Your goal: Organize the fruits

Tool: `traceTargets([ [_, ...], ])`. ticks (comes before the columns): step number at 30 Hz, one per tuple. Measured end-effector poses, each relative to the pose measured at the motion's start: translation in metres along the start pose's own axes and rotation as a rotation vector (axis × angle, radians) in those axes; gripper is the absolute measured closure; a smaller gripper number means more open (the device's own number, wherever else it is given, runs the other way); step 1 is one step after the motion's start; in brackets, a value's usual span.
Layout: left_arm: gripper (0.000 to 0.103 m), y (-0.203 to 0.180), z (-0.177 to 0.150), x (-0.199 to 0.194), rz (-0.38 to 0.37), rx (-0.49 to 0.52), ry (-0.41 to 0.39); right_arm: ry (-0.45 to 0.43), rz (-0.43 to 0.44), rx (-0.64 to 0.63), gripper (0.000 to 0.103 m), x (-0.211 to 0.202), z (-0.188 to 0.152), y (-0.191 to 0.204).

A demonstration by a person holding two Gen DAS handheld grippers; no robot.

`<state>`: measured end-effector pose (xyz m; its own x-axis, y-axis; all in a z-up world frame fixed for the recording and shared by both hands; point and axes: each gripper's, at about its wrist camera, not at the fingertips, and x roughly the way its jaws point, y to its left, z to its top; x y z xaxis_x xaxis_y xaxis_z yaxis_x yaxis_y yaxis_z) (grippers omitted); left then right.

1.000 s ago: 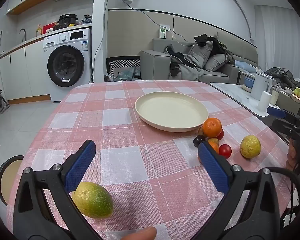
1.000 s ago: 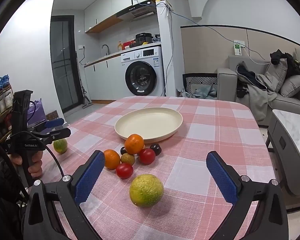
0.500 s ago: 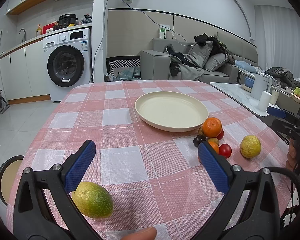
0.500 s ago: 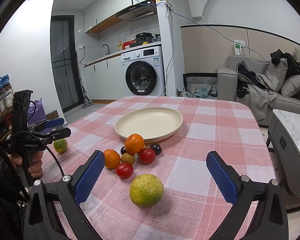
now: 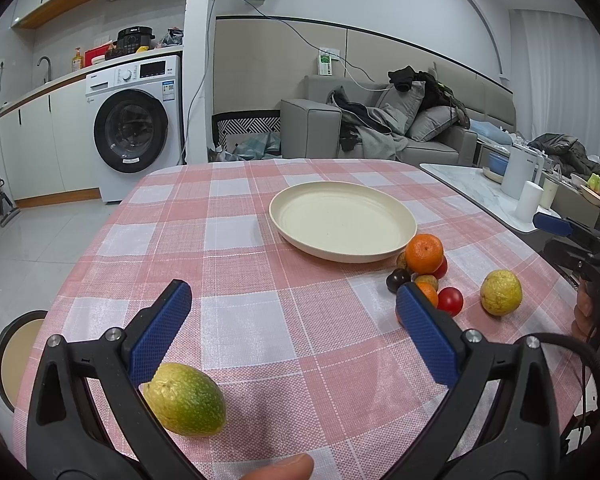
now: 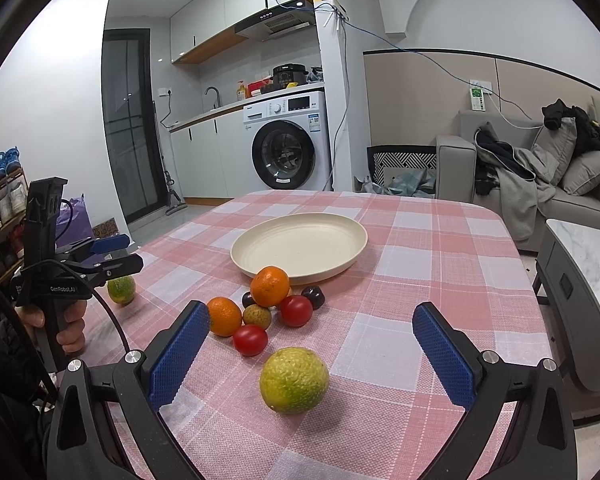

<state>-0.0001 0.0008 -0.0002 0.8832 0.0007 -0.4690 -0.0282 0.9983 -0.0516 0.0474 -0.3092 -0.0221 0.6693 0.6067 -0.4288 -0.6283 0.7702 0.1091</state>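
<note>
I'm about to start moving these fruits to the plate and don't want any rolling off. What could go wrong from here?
The green lemon lies near the table edge, beside the open left gripper; a nudge could roll it off. Grabbing the top orange might scatter the pile, since it sits on the smaller fruits.
</note>
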Motion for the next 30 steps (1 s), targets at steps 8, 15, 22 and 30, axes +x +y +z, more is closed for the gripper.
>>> traceTargets([
  [8, 0.001, 0.000, 0.000, 0.000, 0.000, -0.001, 0.002, -0.017, -0.002, -0.014, 0.000, 0.000, -0.003, 0.003],
  [15, 0.001, 0.000, -0.004, -0.002, -0.009, 0.001, 0.008, -0.018, -0.011, -0.029, 0.000, 0.001, -0.004, 0.006],
  [22, 0.001, -0.002, -0.007, 0.007, 0.016, -0.003, 0.021, -0.034, -0.037, -0.033, 0.000, 0.000, -0.002, -0.002],
  [30, 0.001, 0.004, -0.004, 0.001, 0.036, 0.028, 0.092, 0.102, -0.043, 0.037, 0.000, 0.019, -0.005, -0.009],
])
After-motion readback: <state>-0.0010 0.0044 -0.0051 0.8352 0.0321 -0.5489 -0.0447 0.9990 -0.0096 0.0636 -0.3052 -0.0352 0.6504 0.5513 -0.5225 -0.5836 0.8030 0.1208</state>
